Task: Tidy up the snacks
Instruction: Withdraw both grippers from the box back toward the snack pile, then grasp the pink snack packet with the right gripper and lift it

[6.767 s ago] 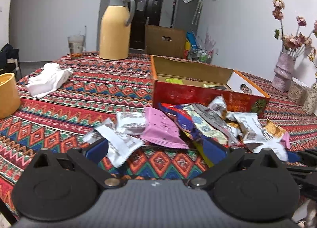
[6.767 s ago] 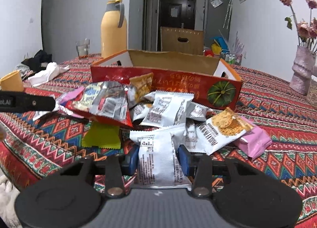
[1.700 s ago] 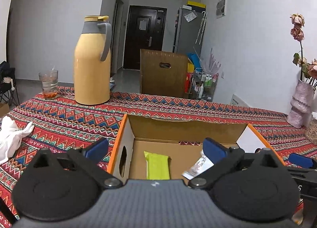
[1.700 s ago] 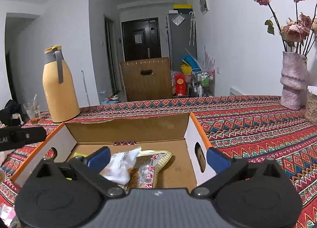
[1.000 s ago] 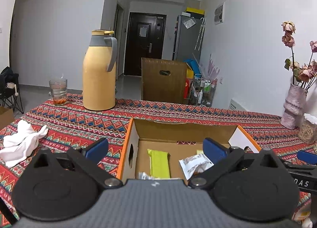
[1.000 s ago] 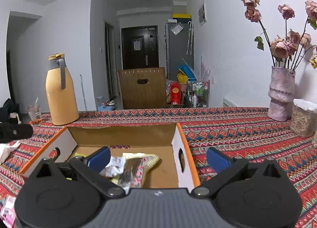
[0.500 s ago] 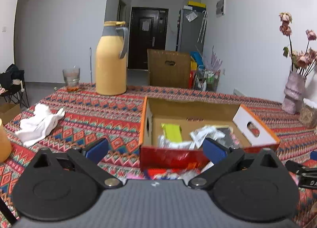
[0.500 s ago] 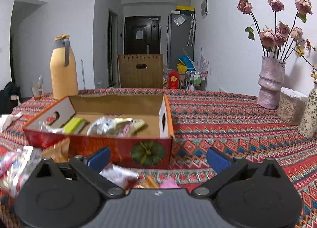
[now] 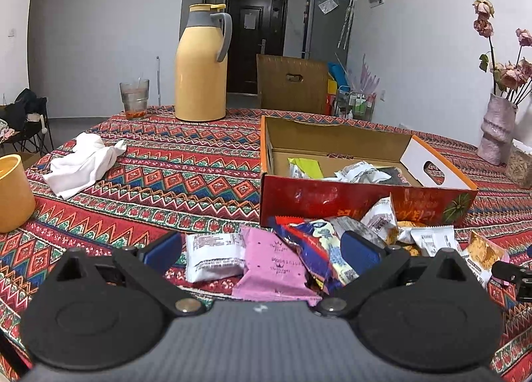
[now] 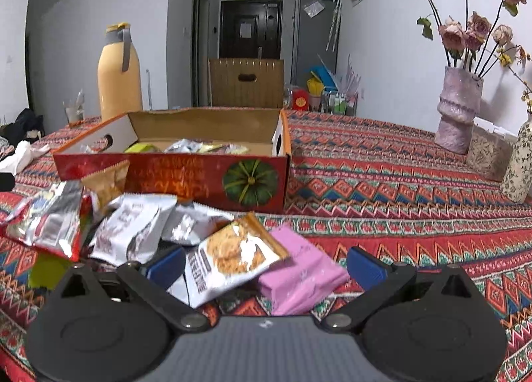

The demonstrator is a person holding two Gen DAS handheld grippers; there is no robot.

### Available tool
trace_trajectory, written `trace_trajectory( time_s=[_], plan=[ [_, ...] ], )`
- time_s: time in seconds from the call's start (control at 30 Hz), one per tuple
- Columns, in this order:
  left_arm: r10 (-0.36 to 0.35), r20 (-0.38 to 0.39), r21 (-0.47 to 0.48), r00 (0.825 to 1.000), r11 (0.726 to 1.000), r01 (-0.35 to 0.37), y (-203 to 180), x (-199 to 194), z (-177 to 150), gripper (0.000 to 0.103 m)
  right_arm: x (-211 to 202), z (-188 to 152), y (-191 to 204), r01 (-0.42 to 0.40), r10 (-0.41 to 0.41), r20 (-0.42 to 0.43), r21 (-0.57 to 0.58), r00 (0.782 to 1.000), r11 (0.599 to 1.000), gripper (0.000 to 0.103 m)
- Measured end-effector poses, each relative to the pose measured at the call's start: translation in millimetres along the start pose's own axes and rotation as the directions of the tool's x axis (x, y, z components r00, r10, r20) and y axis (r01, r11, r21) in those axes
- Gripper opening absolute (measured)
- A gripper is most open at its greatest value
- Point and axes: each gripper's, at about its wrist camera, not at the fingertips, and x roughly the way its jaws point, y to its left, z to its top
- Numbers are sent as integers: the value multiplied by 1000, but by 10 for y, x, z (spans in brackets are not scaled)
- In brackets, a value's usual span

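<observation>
Both tongs spread wide, empty: left tongs [image 9: 261, 250] over pink packet [image 9: 274, 265], right tongs [image 10: 266, 265] over cookie packet [image 10: 232, 254], lined up for pickup; loose snacks lie on surface beside box [image 10: 199, 179].

Glossy foil and plastic snack packets [image 10: 136, 229] lie on a woven, patterned tablecloth [image 9: 186, 169]. The cardboard box [image 10: 199, 179] has a shiny printed front and matt brown inside. The white cloth [image 9: 83, 162] looks soft and crumpled.
</observation>
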Motion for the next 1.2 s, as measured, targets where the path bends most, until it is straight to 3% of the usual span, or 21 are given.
trace_trajectory(
  time_s=[0.53, 0.9, 1.2],
  plan=[
    [-2, -10, -2, 1000, 1000, 2, 7, 14, -12, 103, 256, 133, 60, 2, -5, -48, -51, 999, 999, 103],
    [-4, -8, -5, 1000, 1000, 4, -6, -3, -15, 103, 146, 1, -356, 20, -30, -112, -88, 993, 996, 103],
    [3, -15, -1, 1000, 1000, -3, -5, -5, -26, 103, 485, 84, -305, -2, -23, -172, -144, 985, 990, 103]
  ],
)
